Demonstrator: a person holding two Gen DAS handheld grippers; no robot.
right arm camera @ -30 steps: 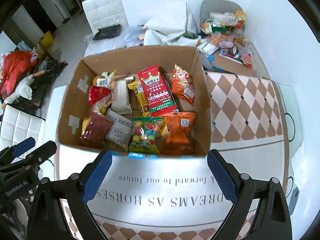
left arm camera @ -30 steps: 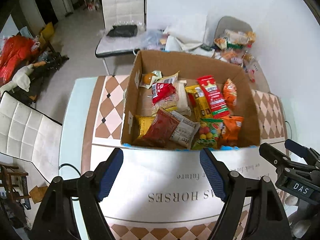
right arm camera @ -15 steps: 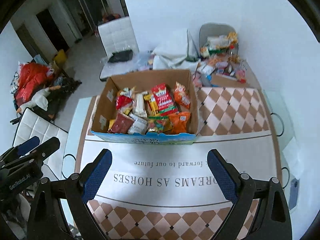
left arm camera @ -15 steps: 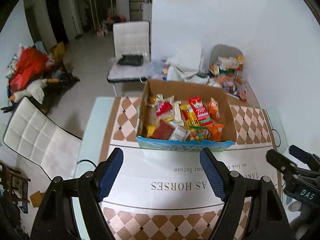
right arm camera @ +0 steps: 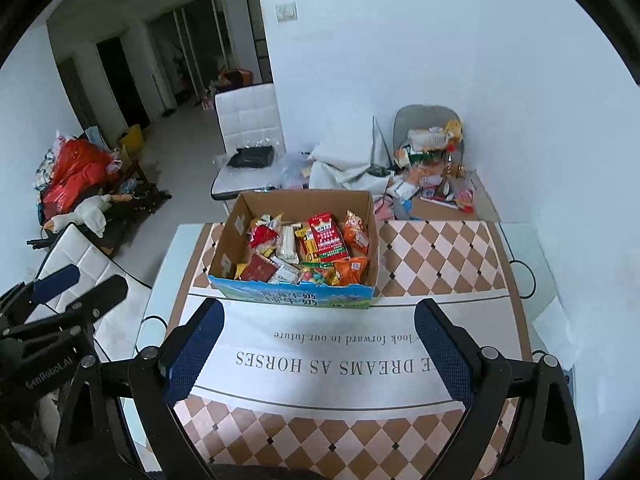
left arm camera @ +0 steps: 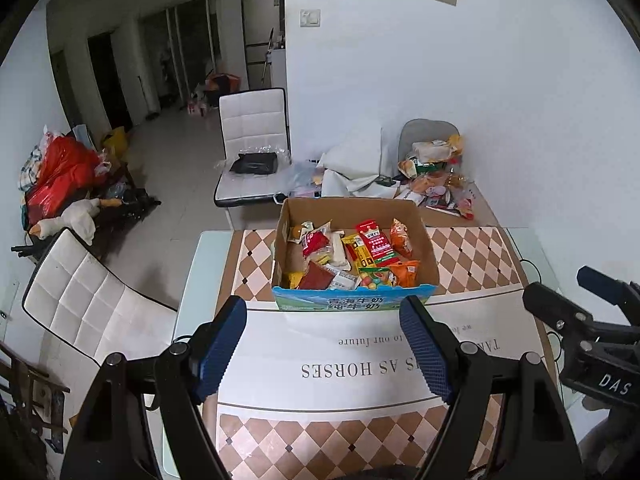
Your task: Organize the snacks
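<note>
While both claws (left arm camera: pixel 324 344) (right arm camera: pixel 318 346) hang released, one box (left arm camera: pixel 352 302) holds many snack packets (left arm camera: pixel 374 242).

Beyond my tool stand white walls (left arm camera: pixel 460 92), a pale tiled floor (left arm camera: pixel 176 160), and two white chairs (left arm camera: pixel 252 148).

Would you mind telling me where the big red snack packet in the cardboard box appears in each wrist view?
Left wrist view: the red snack packet lies just right of picture centre, in the far right part of the cardboard box.
Right wrist view: it sits at picture centre, right of the box's middle.
Shared landmark: the box's blue printed front wall.
</note>
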